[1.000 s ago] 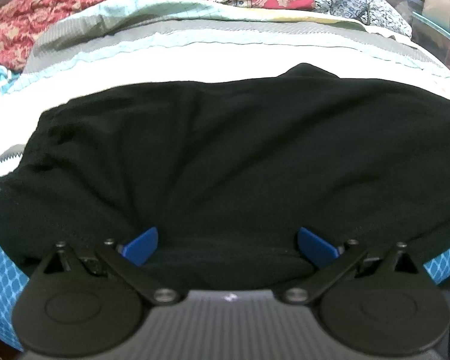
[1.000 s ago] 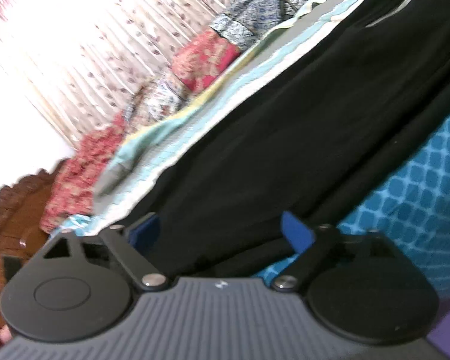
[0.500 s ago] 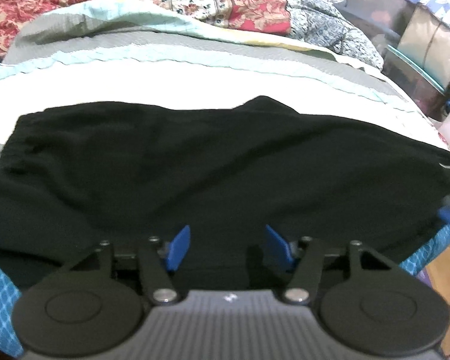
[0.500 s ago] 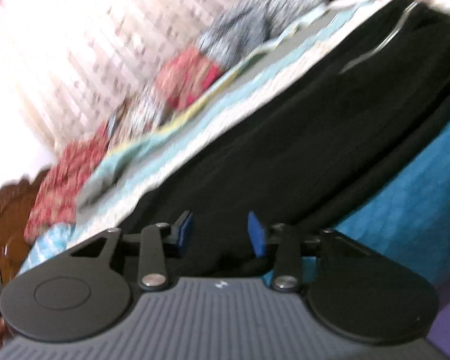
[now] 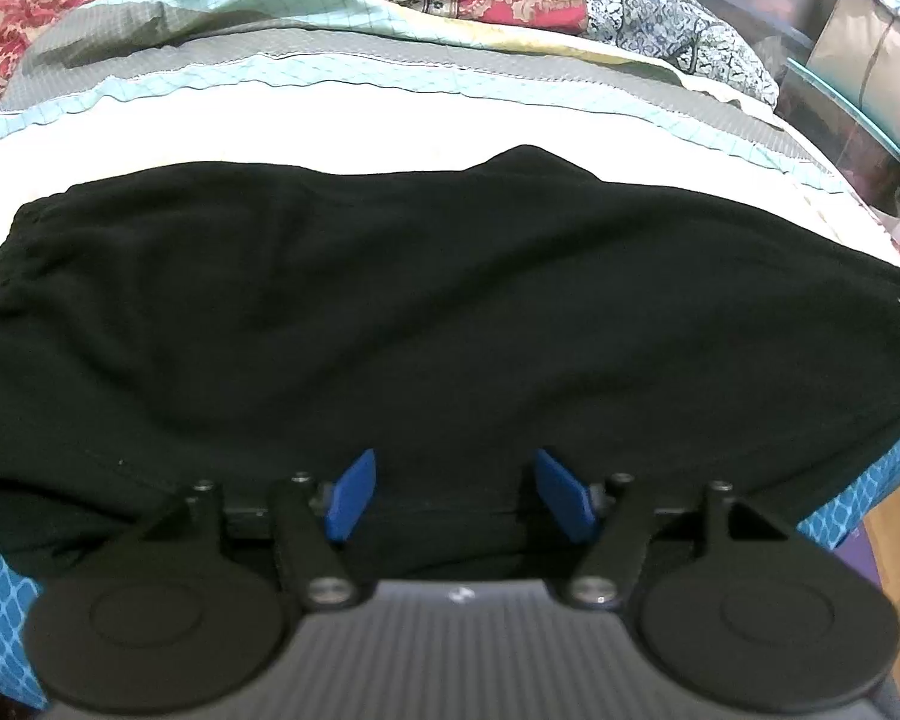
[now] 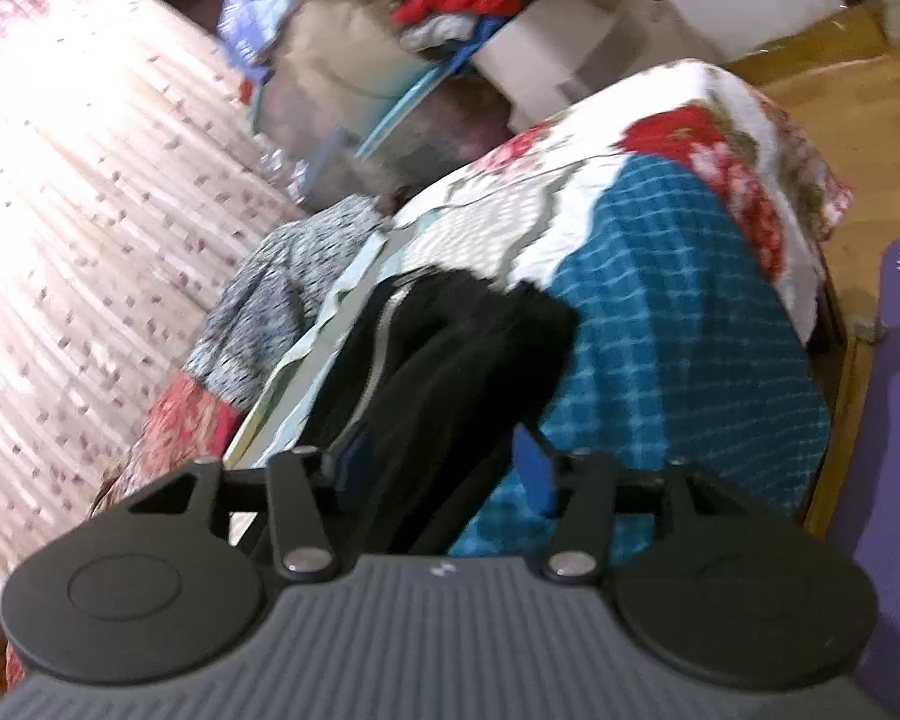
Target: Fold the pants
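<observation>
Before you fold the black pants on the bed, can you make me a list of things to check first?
1. Pants lying spread out on the bed: ok, mostly flat with a few wrinkles.
2. Left gripper over the near edge of the pants: ok, and it is opening.
3. Cloth actually pinched by the left fingers: not ok, the blue pads stand apart and press on nothing.
4. Right gripper at the pant legs: ok, black cloth sits between its opening fingers.
5. Right fingers gripping that cloth: cannot tell, the picture is blurry.
6. Leg ends lined up neatly: cannot tell, they look bunched.
</observation>
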### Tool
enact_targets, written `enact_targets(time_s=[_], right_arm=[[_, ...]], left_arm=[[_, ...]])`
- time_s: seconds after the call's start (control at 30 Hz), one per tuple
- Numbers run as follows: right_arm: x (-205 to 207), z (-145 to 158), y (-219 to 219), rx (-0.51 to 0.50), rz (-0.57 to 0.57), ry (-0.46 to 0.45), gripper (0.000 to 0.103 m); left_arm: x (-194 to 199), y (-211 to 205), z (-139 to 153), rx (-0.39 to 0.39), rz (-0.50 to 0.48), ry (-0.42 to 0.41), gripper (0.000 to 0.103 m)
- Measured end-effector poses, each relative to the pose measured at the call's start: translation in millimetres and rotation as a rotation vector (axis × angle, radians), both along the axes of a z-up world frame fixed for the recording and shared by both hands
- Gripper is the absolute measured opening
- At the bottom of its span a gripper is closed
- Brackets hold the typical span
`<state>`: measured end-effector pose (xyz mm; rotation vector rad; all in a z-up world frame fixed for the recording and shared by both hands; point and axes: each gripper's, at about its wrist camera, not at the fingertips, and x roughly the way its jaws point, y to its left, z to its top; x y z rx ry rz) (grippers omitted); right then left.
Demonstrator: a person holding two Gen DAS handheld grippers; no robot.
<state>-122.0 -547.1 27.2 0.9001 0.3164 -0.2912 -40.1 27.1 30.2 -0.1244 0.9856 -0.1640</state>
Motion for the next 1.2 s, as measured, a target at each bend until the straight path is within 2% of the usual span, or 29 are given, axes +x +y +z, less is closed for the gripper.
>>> enact_targets(time_s=[0.33,0.37,0.43,0.47,0.5,0.63,0.77,0.83,0.93,1.0,1.07,1.13,1.2], right_arm=[[21.6,-18.3,-30.1,0.099,-0.029,0.005,0.059],[22.2,-15.5,-29.9,0.093,-0.031,-0.001,0.057],[25.4,-6.7,-28.4,0.042,-0.017,0.011,0.029],[27.3,-3.0,-27.6,0.03,-0.001,0.015,0.025],[28.4,0.3,-26.2,0.026,0.011,0.011,0.015],[28.9,36.1,-7.8,-0.031,0.093,-0.082,0.013],[43.8,82.5,40.2,-0.157,0.273,-0.14,0.013],[54.1,100.2,78.1,-0.221,0.41,-0.164,0.013],[65.7,108.6,145.6,-0.316,0.646,-0.155,0.013],[71.5,101.6,190.5,-0.388,0.793,-0.114,0.014],[75.4,81.2,236.7,-0.463,0.953,-0.043,0.014],[81.9,47.4,280.0,-0.541,1.123,0.094,0.016],[82.2,16.8,310.6,-0.66,1.192,0.231,0.022]], left_arm=[[1.3,-4.8,0.7,0.022,0.001,0.004,0.065],[1.0,-4.4,1.1,0.018,0.002,0.004,0.065],[0.7,-2.8,1.9,0.01,0.003,0.003,0.063],[0.7,-2.0,2.3,0.007,0.004,0.003,0.063],[0.7,-1.1,2.9,0.002,0.004,0.003,0.063],[-1.4,5.5,9.5,-0.043,0.004,-0.012,0.057],[-6.5,14.5,22.6,-0.097,0.01,-0.063,0.057],[-9.8,20.6,29.3,-0.125,0.019,-0.091,0.057],[-15.5,30.8,35.8,-0.159,0.035,-0.119,0.057],[-19.5,37.9,37.2,-0.173,0.044,-0.127,0.057],[-23.0,45.4,36.5,-0.181,0.057,-0.126,0.057],[-26.8,52.8,34.2,-0.188,0.075,-0.12,0.057],[-31.5,61.7,32.1,-0.196,0.093,-0.118,0.057]])
